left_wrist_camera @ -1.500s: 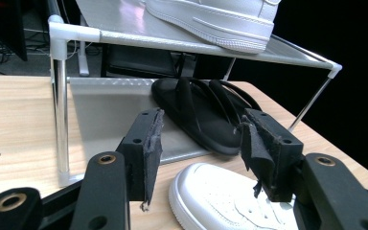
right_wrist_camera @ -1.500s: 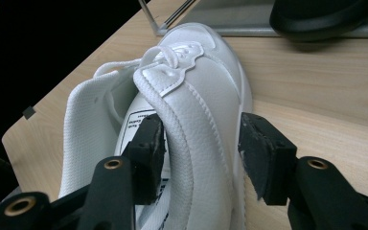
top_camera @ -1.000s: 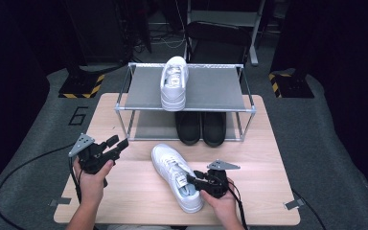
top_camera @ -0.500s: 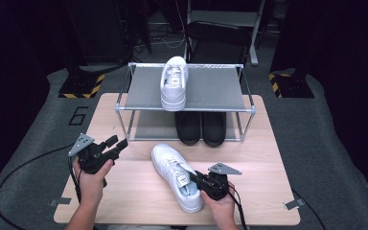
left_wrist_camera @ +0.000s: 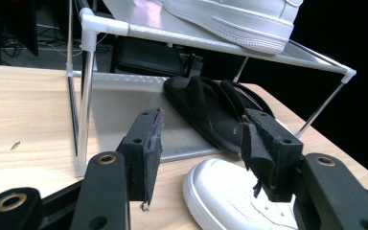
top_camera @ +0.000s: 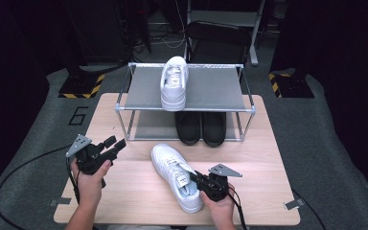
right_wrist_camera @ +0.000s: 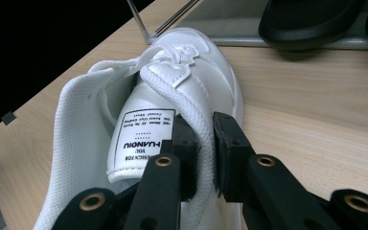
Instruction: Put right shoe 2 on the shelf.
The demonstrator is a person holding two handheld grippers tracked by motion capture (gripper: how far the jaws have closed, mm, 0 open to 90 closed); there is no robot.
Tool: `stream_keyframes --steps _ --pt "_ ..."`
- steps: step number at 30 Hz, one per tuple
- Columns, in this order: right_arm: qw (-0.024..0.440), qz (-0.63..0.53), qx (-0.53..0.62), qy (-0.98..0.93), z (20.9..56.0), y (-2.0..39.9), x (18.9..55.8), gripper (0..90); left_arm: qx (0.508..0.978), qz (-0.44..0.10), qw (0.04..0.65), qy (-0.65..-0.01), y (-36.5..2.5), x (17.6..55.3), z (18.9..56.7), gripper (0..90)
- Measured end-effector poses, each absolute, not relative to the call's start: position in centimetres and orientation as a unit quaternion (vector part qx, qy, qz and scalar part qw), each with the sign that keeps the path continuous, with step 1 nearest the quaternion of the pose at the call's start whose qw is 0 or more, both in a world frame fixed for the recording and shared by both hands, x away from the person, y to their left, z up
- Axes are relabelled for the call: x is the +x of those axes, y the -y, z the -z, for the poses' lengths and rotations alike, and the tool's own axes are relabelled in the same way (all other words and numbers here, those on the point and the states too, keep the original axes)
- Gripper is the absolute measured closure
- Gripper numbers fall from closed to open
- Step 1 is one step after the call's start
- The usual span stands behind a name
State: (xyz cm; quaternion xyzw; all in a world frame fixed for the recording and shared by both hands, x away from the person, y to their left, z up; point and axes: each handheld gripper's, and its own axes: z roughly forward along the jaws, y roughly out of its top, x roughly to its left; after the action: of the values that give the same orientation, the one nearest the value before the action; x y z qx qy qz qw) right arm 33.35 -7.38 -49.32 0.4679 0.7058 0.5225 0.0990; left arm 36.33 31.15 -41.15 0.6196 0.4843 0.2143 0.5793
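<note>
- Step in hand, as I read it: grasping the loose white leather sneaker (top_camera: 176, 175) lying on the light wooden desk (top_camera: 124, 191), in front of the metal-framed two-tier shoe rack (top_camera: 199, 88), toe towards the rack.
- Right claw (right_wrist_camera: 202, 139) has just been closing; its jaws now pinch the sneaker's side collar beside the tongue, one pad inside, one outside. In the high view it sits at the heel end (top_camera: 202, 184).
- Left claw (top_camera: 115, 143) released, nothing between the jaws, hovering over the desk's left part, well apart from the sneaker; pads look worn (left_wrist_camera: 151, 143).
- Matching white sneaker (top_camera: 174, 81) already on the rack's top shelf; pair of black slippers (top_camera: 201, 127) on the lower shelf.
- Next move, likely: lift the sneaker by the collar and set it on the top shelf beside its mate; needs a firm pinch, since the soft collar may slip or the toe may swing.
- Writing: tongue label (right_wrist_camera: 141, 134) reads "HUANQIU", seen upside down, smaller lines too fine to read. Floor mat left of the desk carries a "6" (top_camera: 79, 115).
</note>
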Motion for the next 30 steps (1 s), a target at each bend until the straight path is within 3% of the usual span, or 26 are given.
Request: stream_keyframes --steps 8,30 --pt "0.092 -0.540 0.467 -0.694 49.0 7.7 33.2 80.9 0.618 -0.211 0.580 -0.487 -31.5 36.1 41.4 48.8" --pt "0.141 -0.601 0.424 -0.662 45.1 8.5 30.9 80.8 0.612 -0.207 0.578 -0.498 -31.9 35.2 42.7 48.8"
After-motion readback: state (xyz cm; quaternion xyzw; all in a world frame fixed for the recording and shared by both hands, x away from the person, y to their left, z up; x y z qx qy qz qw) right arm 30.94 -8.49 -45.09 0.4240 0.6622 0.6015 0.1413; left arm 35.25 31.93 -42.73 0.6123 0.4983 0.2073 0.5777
